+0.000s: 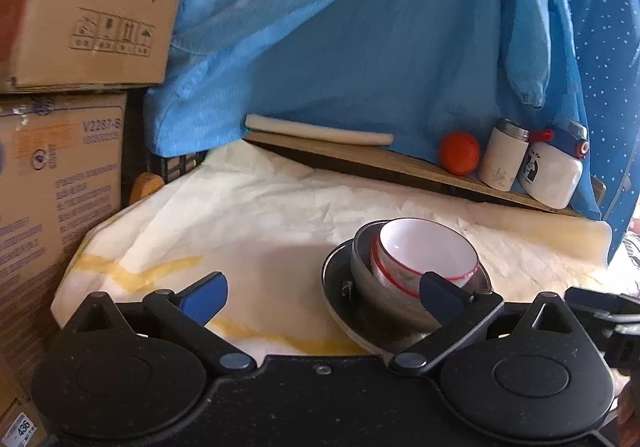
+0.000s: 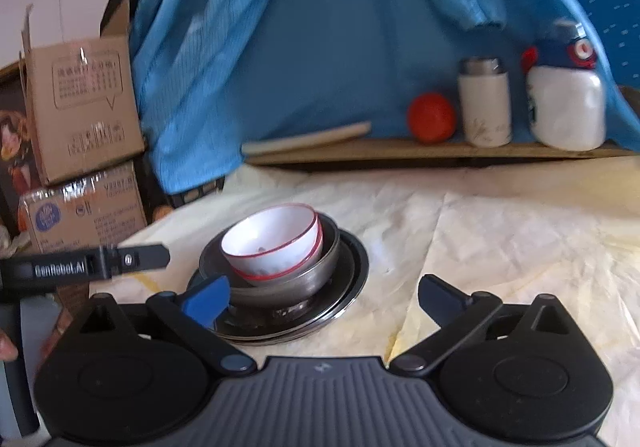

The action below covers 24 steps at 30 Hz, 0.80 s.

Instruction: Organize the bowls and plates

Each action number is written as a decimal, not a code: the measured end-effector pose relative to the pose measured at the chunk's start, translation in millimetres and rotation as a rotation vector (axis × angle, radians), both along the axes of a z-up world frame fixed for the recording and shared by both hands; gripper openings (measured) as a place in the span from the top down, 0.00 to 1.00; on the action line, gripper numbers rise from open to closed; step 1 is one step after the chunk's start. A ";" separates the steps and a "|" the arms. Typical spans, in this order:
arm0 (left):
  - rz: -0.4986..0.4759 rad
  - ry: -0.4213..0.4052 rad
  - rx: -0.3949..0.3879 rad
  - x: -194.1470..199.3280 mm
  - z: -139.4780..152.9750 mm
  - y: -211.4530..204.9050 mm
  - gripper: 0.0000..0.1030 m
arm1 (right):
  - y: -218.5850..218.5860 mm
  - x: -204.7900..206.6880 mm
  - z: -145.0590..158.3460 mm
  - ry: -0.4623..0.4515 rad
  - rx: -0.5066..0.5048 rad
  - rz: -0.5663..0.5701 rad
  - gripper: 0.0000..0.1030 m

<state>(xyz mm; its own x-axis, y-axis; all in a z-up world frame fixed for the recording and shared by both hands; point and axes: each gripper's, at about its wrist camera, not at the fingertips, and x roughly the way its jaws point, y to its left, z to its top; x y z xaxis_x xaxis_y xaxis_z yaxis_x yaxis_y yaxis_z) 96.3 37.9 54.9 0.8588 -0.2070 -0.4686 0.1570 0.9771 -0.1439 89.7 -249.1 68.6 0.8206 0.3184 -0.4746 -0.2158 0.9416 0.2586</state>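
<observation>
**stackfan:** Steel plate (image 2: 352,267) sits on the paper-covered worktop (image 2: 500,247), steel bowl (image 2: 304,275) on it, and the white red-rimmed bowl (image 2: 276,243) nested on top but tilted. Both claws look wide and empty: left claw (image 1: 322,297) just beside the stack, right claw (image 2: 324,299) with the plate's near edge between its fingers, nothing pinched.

**dishguy:** Looks nearly sorted to me. If I were doing it, I'd only level that white bowl. Pinch its rim with one claw, steady the steel bowl with the other, ease it flat. Go gently, glazed rims are slippery. Leave the orange ball (image 2: 431,118) and flasks on the back shelf alone.
</observation>
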 end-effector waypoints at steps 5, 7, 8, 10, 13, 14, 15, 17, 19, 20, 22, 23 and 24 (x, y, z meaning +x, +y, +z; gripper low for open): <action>0.023 -0.055 0.007 -27.1 -7.4 -1.9 0.01 | -3.0 -16.9 0.0 -0.051 -0.017 -0.020 0.00; 0.028 -0.063 0.000 -35.2 -10.1 -1.9 0.01 | -0.8 -25.0 0.1 -0.075 -0.034 -0.024 0.00; 0.032 -0.065 -0.002 -38.8 -11.5 -2.0 0.01 | 0.7 -28.8 0.6 -0.092 -0.045 -0.028 0.00; 0.035 -0.064 -0.005 -45.3 -14.3 -2.0 0.01 | 2.9 -36.4 1.0 -0.123 -0.061 -0.032 0.00; 0.041 -0.061 -0.014 -53.9 -17.5 -0.2 0.01 | 5.1 -49.1 1.3 -0.170 -0.083 -0.042 0.00; 0.044 -0.064 -0.017 -57.1 -18.2 0.3 0.01 | 5.8 -53.1 1.1 -0.184 -0.087 -0.046 0.00; 0.047 -0.067 -0.017 -60.4 -18.8 0.7 0.01 | 6.3 -56.8 1.0 -0.196 -0.091 -0.050 0.00; 0.051 -0.075 -0.013 -66.8 -19.7 0.7 0.01 | 7.6 -64.1 0.7 -0.219 -0.101 -0.057 0.00; 0.054 -0.082 -0.011 -71.5 -19.9 0.0 0.01 | 8.0 -70.1 0.2 -0.232 -0.103 -0.066 0.00; 0.054 -0.084 -0.009 -73.9 -20.0 -0.5 0.01 | 7.5 -72.2 -0.1 -0.234 -0.099 -0.072 0.00; 0.055 -0.088 -0.008 -78.1 -20.5 -1.3 0.01 | 6.3 -77.3 -1.4 -0.235 -0.087 -0.085 0.00; 0.056 -0.090 -0.006 -80.1 -20.7 -1.8 0.01 | 5.2 -78.4 -1.9 -0.236 -0.084 -0.094 0.00; 0.057 -0.092 -0.002 -81.9 -21.0 -2.5 0.01 | 4.5 -80.7 -2.7 -0.239 -0.084 -0.101 0.00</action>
<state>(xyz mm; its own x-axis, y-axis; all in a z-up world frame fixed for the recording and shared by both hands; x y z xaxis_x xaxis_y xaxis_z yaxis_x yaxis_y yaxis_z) 14.4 35.3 33.9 0.9087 -0.1577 -0.3864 0.1141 0.9845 -0.1334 9.0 -244.5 65.9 0.9382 0.1969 -0.2845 -0.1652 0.9774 0.1317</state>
